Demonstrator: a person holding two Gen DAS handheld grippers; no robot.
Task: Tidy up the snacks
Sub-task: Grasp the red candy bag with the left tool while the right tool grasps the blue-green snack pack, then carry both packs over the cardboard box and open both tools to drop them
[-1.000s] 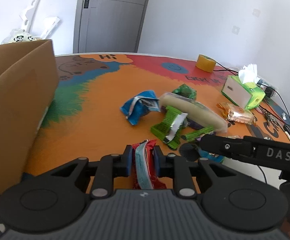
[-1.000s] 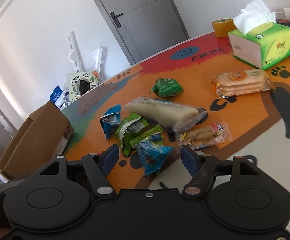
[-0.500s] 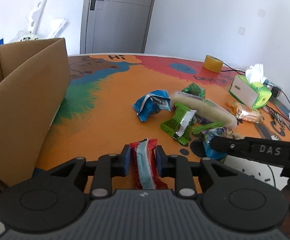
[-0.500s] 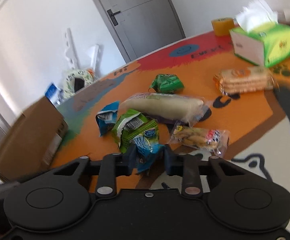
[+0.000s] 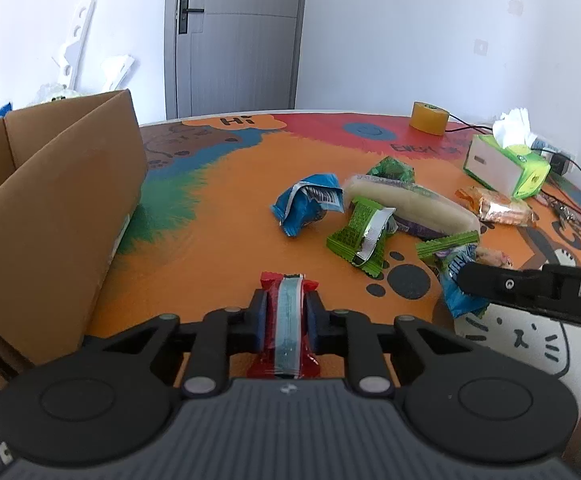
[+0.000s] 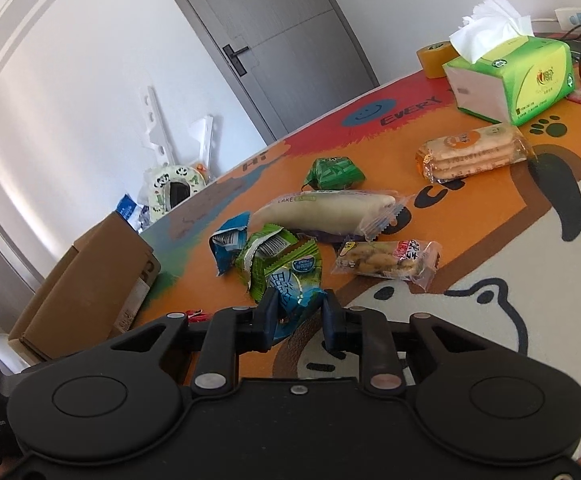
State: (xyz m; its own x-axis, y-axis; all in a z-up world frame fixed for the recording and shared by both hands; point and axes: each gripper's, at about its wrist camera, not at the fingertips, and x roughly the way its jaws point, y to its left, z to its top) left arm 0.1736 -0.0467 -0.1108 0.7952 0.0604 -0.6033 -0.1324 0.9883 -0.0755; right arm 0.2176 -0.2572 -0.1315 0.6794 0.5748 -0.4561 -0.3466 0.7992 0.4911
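Your right gripper (image 6: pixel 299 312), whose jaws stood spread around the blue-green snack packet (image 6: pixel 290 286) a second ago, now has its pads pressed on that packet at the near edge of the pile. Your left gripper (image 5: pixel 286 312) pinches the red snack bar (image 5: pixel 288 316) as it did before, jaws tight on its sides, the bar standing on edge between them and lifted a little off the mat, though the view there is too foreshortened to be sure it is clear of the surface. From the left wrist view the cardboard box (image 5: pixel 62 216) now fills less of the frame than it did a second ago, and more of its open top shows.

Around you on the patterned table mat (image 5: pixel 218 208) the loose snacks lie in a cluster: a blue packet (image 5: pixel 308 204), a green packet (image 5: pixel 360 236) touching the long pale bread roll (image 6: pixel 322 214), a small dark green packet (image 6: pixel 332 174) just behind the roll, a clear cookie packet (image 6: pixel 386 262) beside your right gripper, and an orange cracker pack (image 6: pixel 470 152) near the tissue box (image 6: pixel 510 76). A tape roll (image 5: pixel 428 118) sits at the far edge. The box stands to the left, well apart from the pile, with bare mat between the box and the red bar.
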